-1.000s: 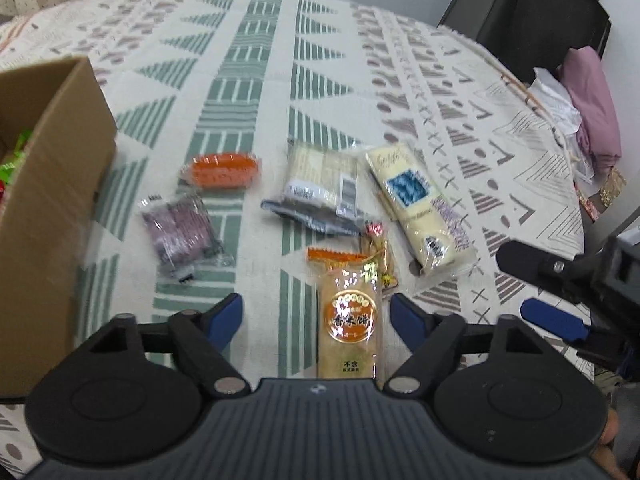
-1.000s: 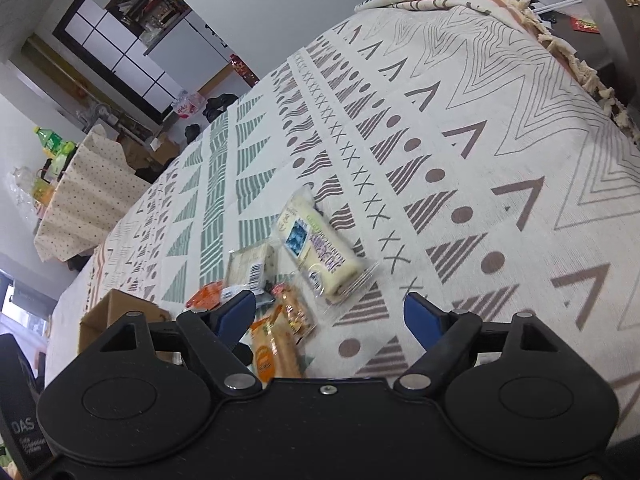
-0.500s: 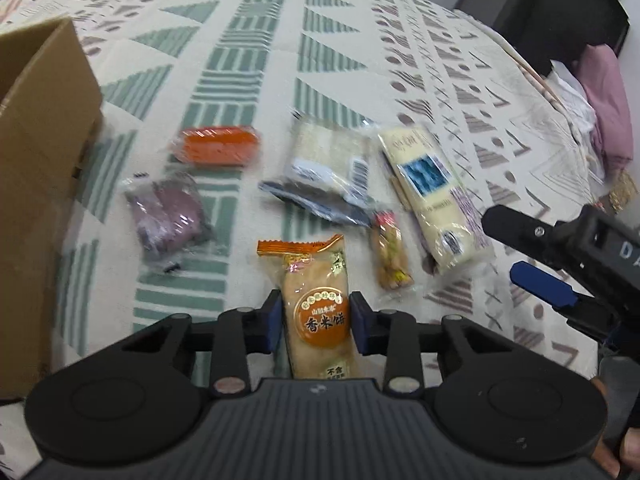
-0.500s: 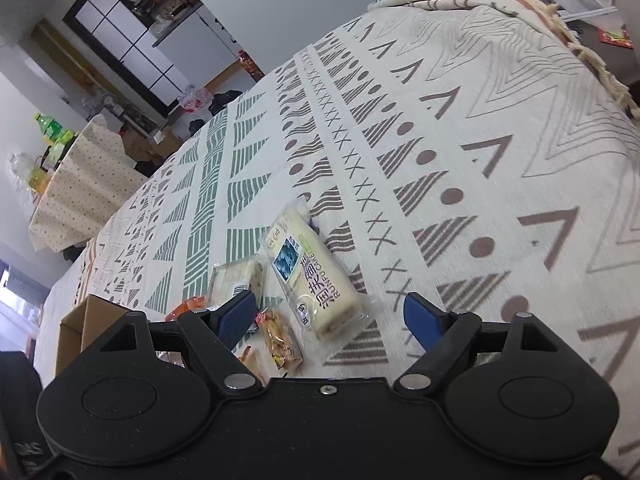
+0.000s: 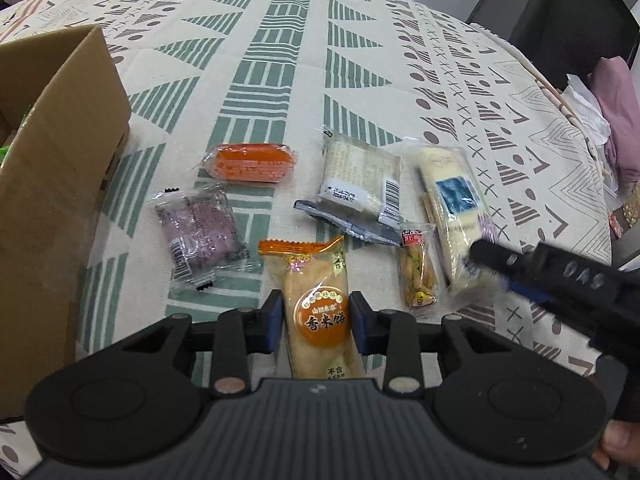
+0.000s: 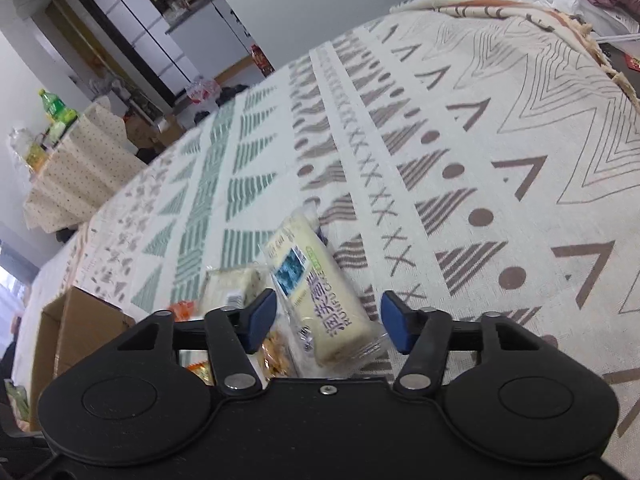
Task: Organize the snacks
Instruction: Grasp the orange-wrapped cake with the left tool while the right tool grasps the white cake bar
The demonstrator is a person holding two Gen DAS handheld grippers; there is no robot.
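My left gripper (image 5: 316,318) is shut on an orange rice cracker pack (image 5: 316,304), its blue pads pressing both sides. Beyond it on the patterned cloth lie a purple snack (image 5: 200,232), an orange snack (image 5: 250,162), a pale wrapped cake (image 5: 360,178), a small peanut pack (image 5: 418,268) and a long cream cake roll (image 5: 454,208). My right gripper (image 6: 328,320) is open, its pads on either side of the near end of the cream cake roll (image 6: 316,280), not touching it. The right gripper also shows at the right of the left wrist view (image 5: 500,272).
An open cardboard box (image 5: 52,184) stands at the left, also seen in the right wrist view (image 6: 76,332). A dark chair and pink cloth (image 5: 616,108) lie past the table's right edge. A second covered table with bottles (image 6: 68,160) stands far back.
My left gripper closed on the rice cracker pack and has risen a little. My right gripper moved in toward the cream cake roll, so its near end lies between the open pads.
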